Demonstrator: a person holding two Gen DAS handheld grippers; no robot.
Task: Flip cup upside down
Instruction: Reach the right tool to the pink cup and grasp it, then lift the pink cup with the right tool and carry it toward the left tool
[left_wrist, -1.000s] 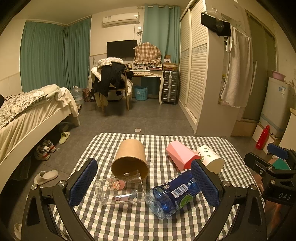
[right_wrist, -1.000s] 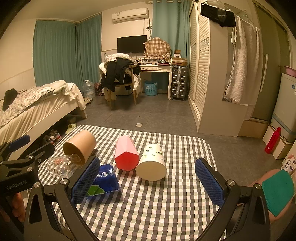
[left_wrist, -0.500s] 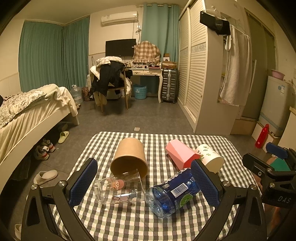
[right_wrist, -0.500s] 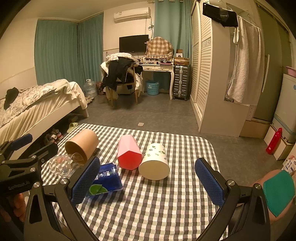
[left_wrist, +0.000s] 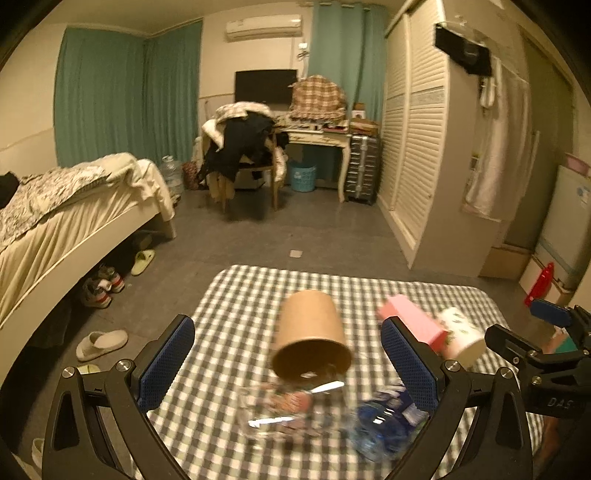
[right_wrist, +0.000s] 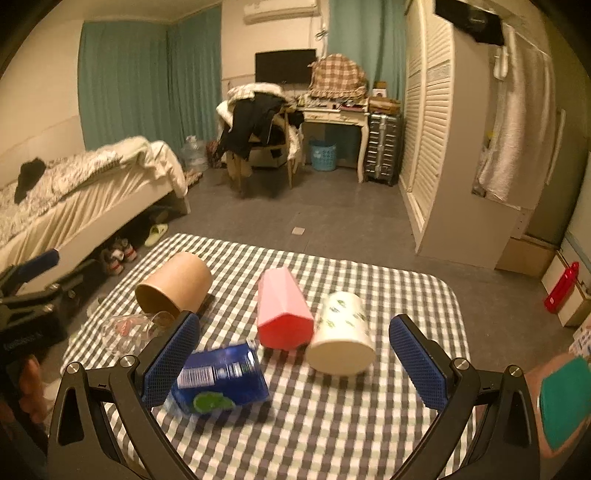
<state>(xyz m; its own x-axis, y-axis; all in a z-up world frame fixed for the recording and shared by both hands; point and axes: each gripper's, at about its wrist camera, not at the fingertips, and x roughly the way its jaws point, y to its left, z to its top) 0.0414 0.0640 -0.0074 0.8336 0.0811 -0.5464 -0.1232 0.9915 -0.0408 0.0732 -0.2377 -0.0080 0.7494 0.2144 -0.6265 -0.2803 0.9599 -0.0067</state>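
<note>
Cups (right_wrist: 173, 286) (five), all sideways

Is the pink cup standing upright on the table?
No, the pink cup lies on its side on the checked tablecloth, beside the white cup.

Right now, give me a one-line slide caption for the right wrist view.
Open right gripper above checked table, five cups on their sides: brown, clear, blue, pink, white.

Five cups lie on their sides on the checked desk (right_wrist: 332, 424): brown paper (right_wrist: 173, 286), clear glass (right_wrist: 133, 328), blue (right_wrist: 221, 378), pink (right_wrist: 282, 310), white patterned (right_wrist: 341, 338).
</note>
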